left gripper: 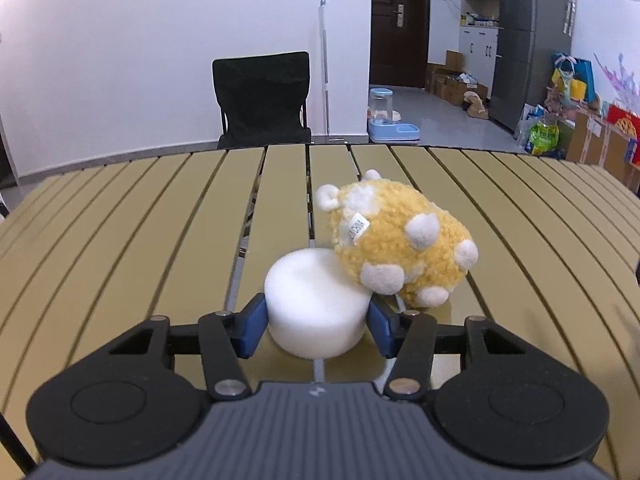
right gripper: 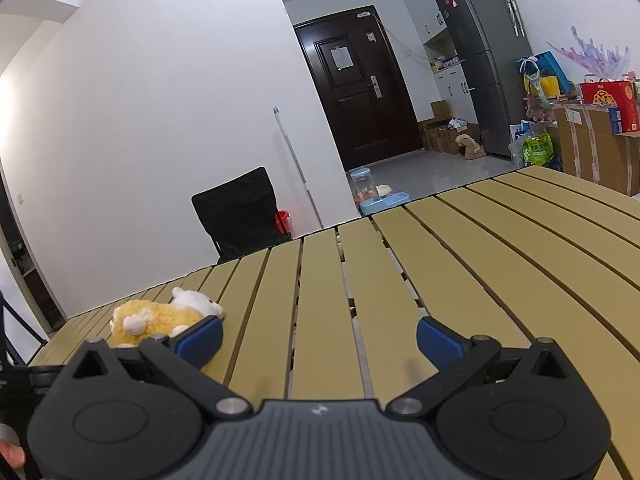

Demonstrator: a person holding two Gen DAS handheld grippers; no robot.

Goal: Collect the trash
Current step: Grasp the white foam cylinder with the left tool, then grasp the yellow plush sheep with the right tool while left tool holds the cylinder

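A white foam cylinder stands on the tan slatted table, close in front of the left wrist camera. My left gripper is shut on it, with a blue pad touching each side. A yellow plush toy with white spots leans against the cylinder's far right rim. In the right wrist view my right gripper hangs open over bare slats with nothing between its fingers. The same plush toy lies at the left there, partly hidden behind the left finger.
A black folding chair stands beyond the table's far edge. Further back on the floor are a blue pet feeder, a grey fridge and cardboard boxes. The table stretches away to the right.
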